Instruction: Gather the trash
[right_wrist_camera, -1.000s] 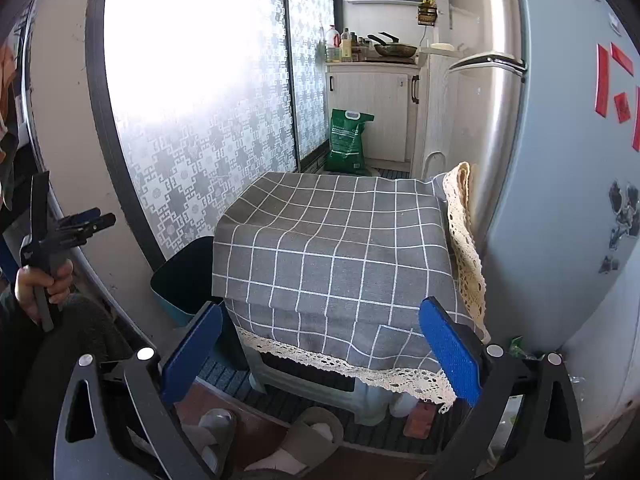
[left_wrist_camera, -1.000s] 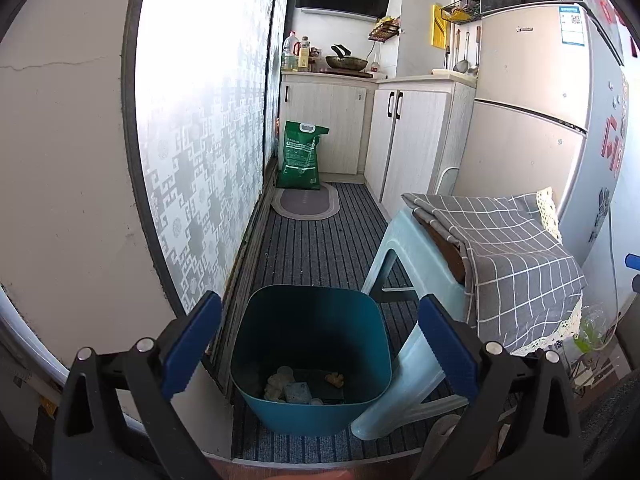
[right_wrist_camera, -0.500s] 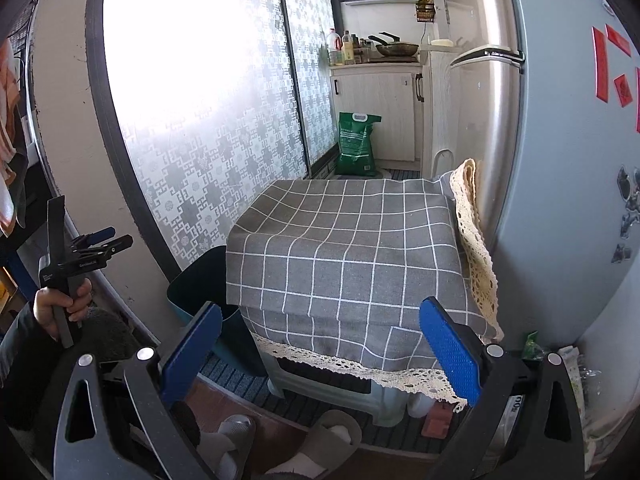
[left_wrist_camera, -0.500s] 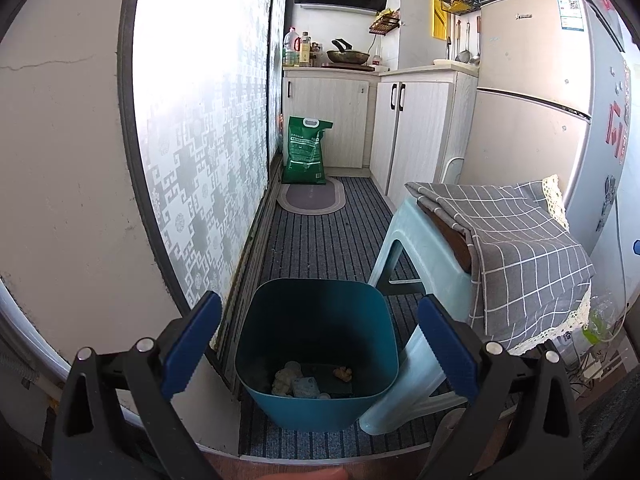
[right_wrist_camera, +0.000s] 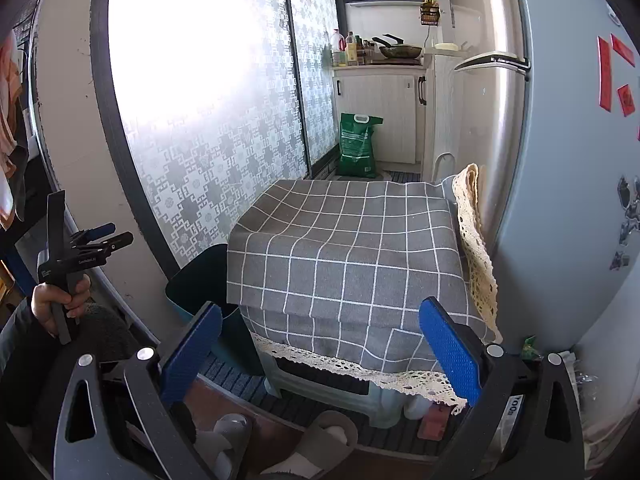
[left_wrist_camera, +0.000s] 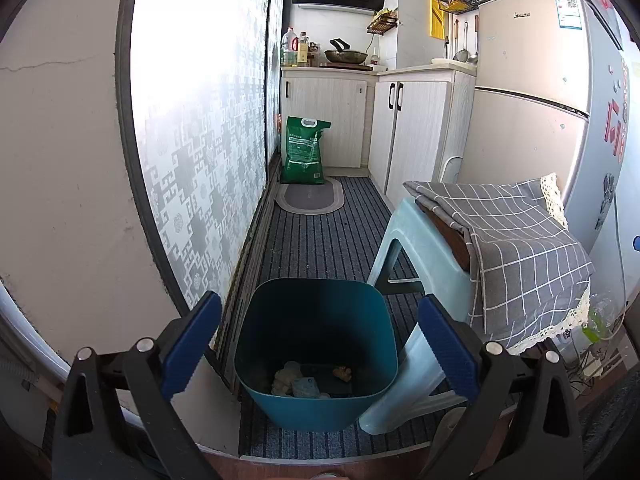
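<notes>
Teal bin stands on the striped floor mat, directly below and ahead of the left gripper, framed between its two blue pads. Trash lies at the bin's bottom: pale crumpled wads, a bluish piece, a small yellowish scrap to the right. Left gripper spread wide, nothing between the pads, touching nothing. Bin sits just beside a pale plastic stool, near the frosted sliding door. Stool is draped with a grey checked cloth with a lace edge. Right gripper is also spread wide and empty, hovering in front of the cloth-covered stool; bin shows only partly, to the left behind the cloth. In the right wrist view the left gripper appears at far left, held in a hand, above and apart from the bin. Slippers on the floor below the right gripper. Green bag stands by the far cabinets; fridge to the right.
</notes>
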Action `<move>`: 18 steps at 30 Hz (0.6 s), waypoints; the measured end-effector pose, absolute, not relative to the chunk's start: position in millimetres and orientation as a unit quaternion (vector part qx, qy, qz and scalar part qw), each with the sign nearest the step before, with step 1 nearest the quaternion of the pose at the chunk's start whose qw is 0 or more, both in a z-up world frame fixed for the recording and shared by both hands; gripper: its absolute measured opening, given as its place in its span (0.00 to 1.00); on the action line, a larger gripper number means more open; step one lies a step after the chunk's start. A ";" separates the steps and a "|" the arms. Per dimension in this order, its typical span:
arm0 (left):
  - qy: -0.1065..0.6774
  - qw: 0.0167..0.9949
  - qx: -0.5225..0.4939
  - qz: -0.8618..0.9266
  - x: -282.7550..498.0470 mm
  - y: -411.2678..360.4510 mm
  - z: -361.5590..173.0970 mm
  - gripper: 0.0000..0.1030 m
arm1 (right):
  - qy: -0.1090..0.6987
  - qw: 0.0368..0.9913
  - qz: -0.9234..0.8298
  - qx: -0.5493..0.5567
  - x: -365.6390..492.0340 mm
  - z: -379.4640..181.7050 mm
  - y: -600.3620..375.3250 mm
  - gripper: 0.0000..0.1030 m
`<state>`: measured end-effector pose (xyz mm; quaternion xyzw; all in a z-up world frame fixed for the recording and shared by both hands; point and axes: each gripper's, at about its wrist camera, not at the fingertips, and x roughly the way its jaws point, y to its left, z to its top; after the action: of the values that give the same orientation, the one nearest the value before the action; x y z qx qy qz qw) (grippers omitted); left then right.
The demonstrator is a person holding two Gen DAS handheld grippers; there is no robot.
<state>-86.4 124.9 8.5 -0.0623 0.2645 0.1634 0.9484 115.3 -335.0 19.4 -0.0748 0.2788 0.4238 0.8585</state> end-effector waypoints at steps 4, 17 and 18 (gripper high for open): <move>0.264 0.948 -0.064 0.163 -86.6 125.2 8.4 0.97 | 0.279 0.858 0.424 -0.078 114.7 19.0 -334.1 0.97; 0.265 0.948 -0.065 0.163 -87.3 123.9 8.1 0.97 | 0.279 0.858 0.424 -0.078 114.5 19.3 -333.8 0.97; 0.265 0.948 -0.065 0.163 -87.2 123.7 8.2 0.97 | 0.278 0.858 0.424 -0.078 114.5 19.3 -333.7 0.97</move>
<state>-87.2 123.7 8.2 -0.0652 0.2649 0.1630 0.9482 114.5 -333.7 19.3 -0.0781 0.2784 0.4239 0.8583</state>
